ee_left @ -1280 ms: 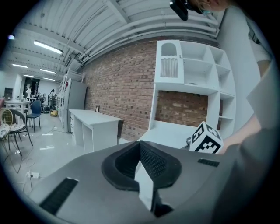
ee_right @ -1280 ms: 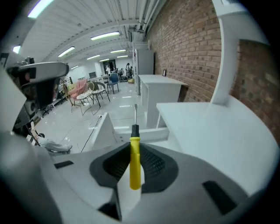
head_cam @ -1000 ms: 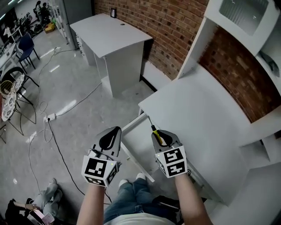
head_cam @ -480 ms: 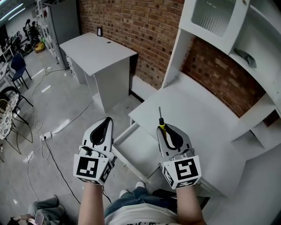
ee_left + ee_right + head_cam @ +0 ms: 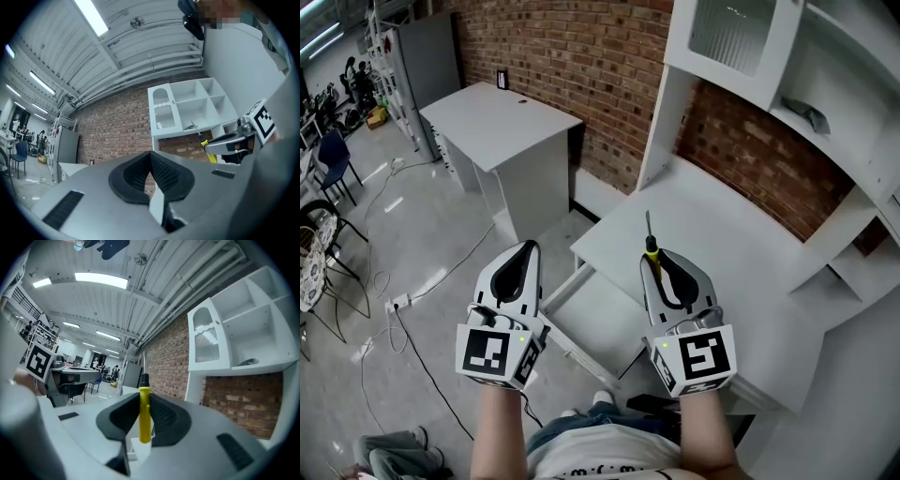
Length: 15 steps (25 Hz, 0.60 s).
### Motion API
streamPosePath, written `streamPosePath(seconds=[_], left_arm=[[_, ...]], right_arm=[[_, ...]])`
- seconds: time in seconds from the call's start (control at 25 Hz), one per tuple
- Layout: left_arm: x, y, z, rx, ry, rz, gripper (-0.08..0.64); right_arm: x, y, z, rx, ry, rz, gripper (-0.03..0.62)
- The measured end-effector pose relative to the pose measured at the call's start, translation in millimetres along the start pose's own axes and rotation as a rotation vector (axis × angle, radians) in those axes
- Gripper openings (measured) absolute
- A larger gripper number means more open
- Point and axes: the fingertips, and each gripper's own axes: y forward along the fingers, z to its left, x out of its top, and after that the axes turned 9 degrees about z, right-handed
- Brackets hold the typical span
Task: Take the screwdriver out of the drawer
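My right gripper (image 5: pixel 660 259) is shut on the screwdriver (image 5: pixel 652 251), pads on its yellow handle, the thin metal shaft sticking out past the tips over the white desk top (image 5: pixel 731 244). In the right gripper view the yellow handle (image 5: pixel 145 416) stands upright between the black pads (image 5: pixel 166 416). The open drawer (image 5: pixel 602 309) lies below and between my two hands. My left gripper (image 5: pixel 525 251) is shut and holds nothing, left of the drawer; its pads (image 5: pixel 164 173) meet at the tip. The left gripper view also shows the right gripper (image 5: pixel 227 142) with the screwdriver (image 5: pixel 205 143).
A white shelf unit (image 5: pixel 787 66) rises over the desk against the brick wall (image 5: pixel 581 47). A second white table (image 5: pixel 497 117) stands at the back left. Cables (image 5: pixel 412 300) run over the grey floor, with chairs (image 5: pixel 328 155) at far left. The person's legs show below the drawer.
Both grippers have risen and tipped up from pointing down to about level. The screwdriver went up with the right gripper, from over the drawer to above the desk edge.
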Motion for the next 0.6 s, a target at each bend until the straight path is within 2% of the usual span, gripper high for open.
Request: streamPosePath(seconds=[0.6], left_arm=[[4.6,2.5,0.8,-0.028,0.051,0.0,0.014]], right_arm=[[0.2,0.3,0.7,-0.043,-0.003,0.018,0.074]])
